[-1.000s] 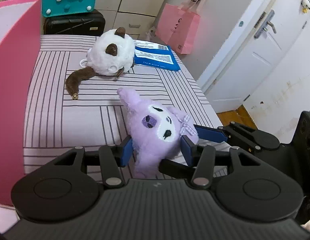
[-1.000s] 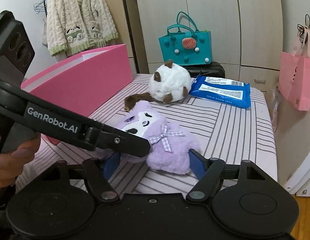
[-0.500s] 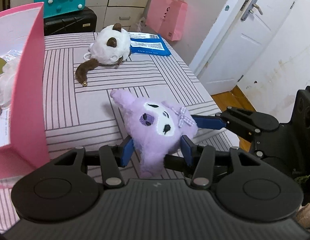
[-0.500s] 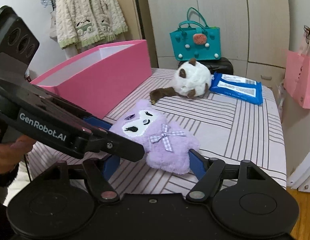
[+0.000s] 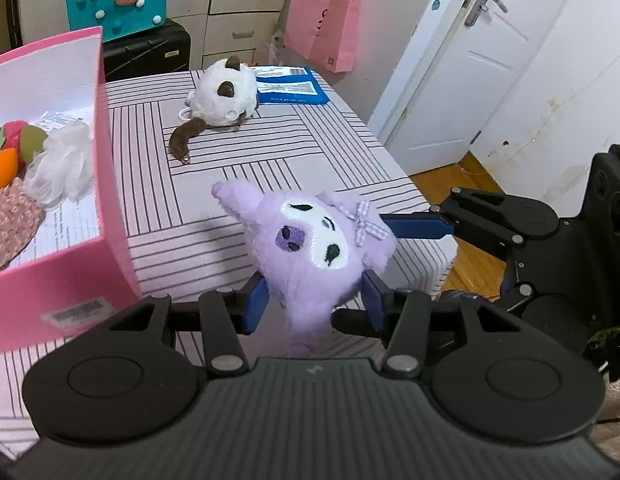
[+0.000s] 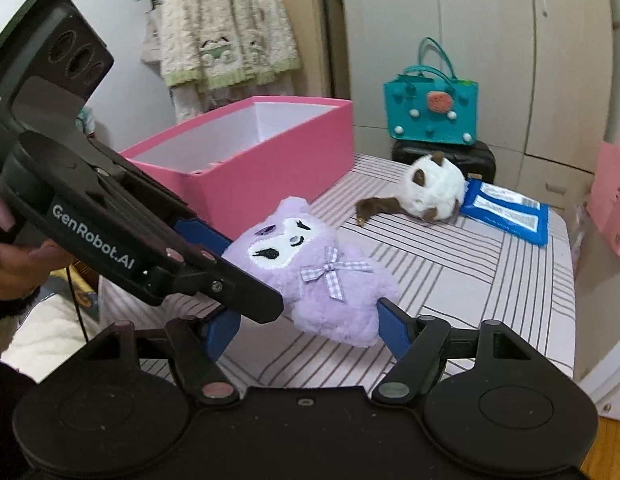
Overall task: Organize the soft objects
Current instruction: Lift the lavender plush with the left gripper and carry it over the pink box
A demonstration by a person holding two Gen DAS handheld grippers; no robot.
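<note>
A purple plush toy (image 5: 314, 252) with a white face and a checked bow is held in the air above the striped table. My left gripper (image 5: 314, 300) is shut on its lower body. My right gripper (image 6: 306, 328) is shut on the same purple plush toy (image 6: 310, 272) from the other side; one of its blue fingers (image 5: 414, 226) shows in the left wrist view. A white and brown plush ball (image 5: 224, 98) lies at the far end of the table. A pink box (image 5: 70, 216) stands to the left, holding several soft things.
A blue wipes packet (image 5: 290, 88) lies beside the white plush. The striped table (image 5: 214, 208) ends at the right, with wooden floor and a white door (image 5: 462, 68) beyond. A teal bag (image 6: 430, 108) on a black case and a pink paper bag (image 5: 326, 32) stand behind.
Both grippers have lifted the purple plush off the table and raised it. The view has pulled back and up, and the inside of the pink box has come into sight.
</note>
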